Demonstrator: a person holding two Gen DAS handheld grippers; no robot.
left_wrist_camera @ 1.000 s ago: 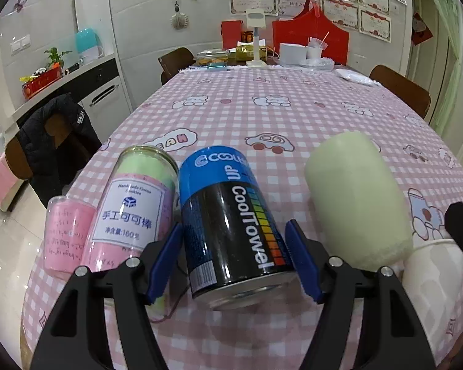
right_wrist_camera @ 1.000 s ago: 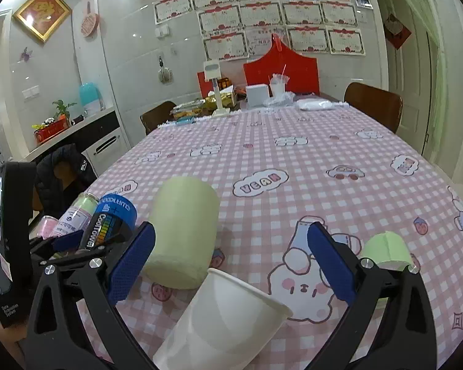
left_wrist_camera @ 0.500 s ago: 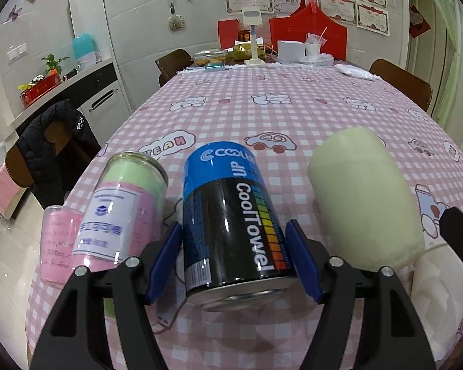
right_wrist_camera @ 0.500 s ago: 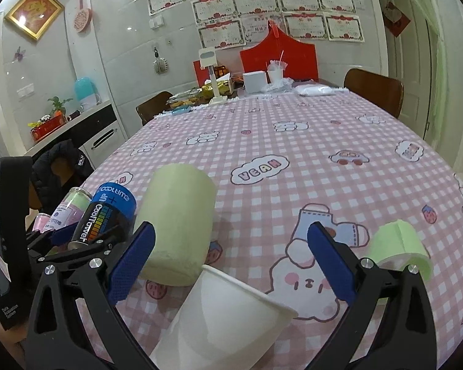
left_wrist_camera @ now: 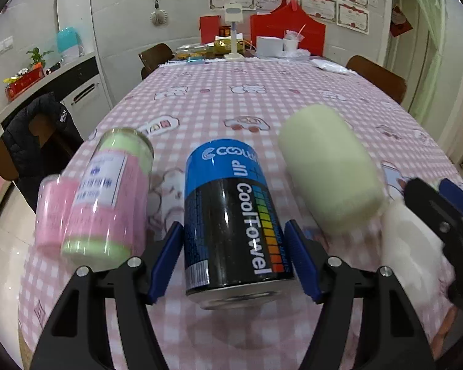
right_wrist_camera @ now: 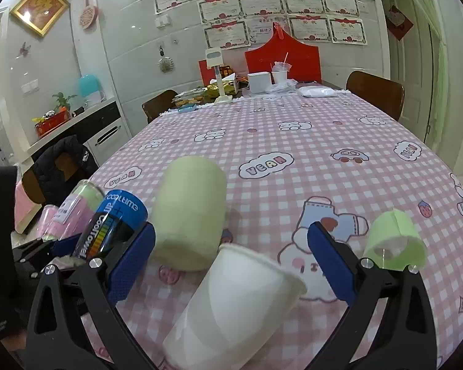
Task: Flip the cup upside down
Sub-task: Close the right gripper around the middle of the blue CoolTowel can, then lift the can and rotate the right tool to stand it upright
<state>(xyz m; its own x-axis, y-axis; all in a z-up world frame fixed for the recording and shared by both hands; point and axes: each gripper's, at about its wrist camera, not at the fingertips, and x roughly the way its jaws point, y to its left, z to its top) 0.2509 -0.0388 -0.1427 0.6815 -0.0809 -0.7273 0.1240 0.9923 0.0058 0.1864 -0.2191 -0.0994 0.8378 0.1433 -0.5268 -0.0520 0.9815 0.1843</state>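
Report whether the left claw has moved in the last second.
Yes. Against the far white lamp, the left claw has swung rightward, carrying the can.

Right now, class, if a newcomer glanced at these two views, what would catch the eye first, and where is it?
Most striking is the blue and black can, filling the left view between the left gripper pads, printing upside down. In the right view a white paper cup sits between the wide-open right gripper, rim pointing away. Behind them a pale green cup stands upside down on the pink checked tablecloth.
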